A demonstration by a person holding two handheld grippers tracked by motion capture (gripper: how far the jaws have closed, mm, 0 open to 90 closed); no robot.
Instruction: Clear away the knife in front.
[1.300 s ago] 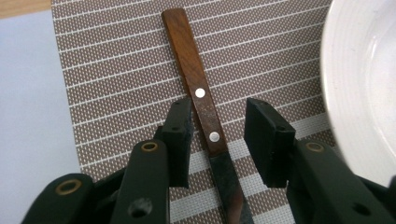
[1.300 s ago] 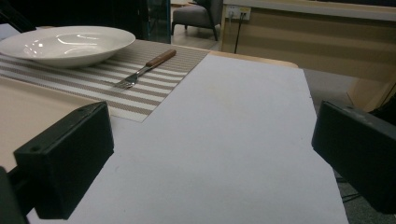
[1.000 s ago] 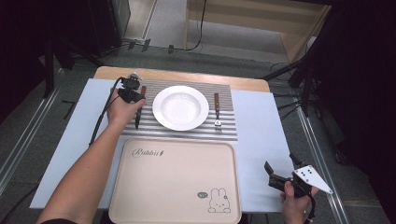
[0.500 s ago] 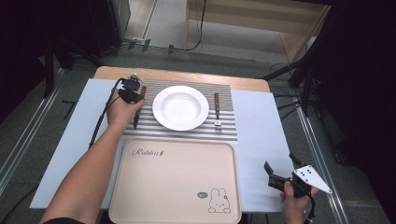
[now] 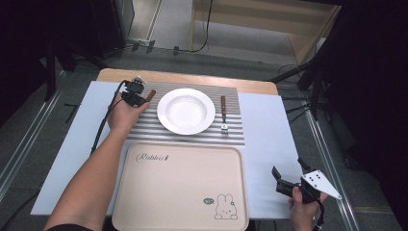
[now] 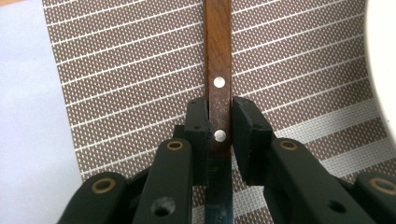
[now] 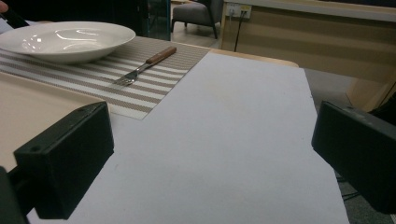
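Left gripper [image 6: 219, 122]: jaws have just been closing, now clamped on the knife [image 6: 218, 60] handle.
Right gripper [image 7: 210, 154]: wide open, nothing between the jaws.
Plate [image 5: 186, 110]: just beside the left fingers.

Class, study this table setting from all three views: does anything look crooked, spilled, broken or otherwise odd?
Nothing stands out. The white plate sits centred on the striped placemat, the fork lies straight to one side, and the left gripper has just closed squarely on the knife handle. No spills or damage.
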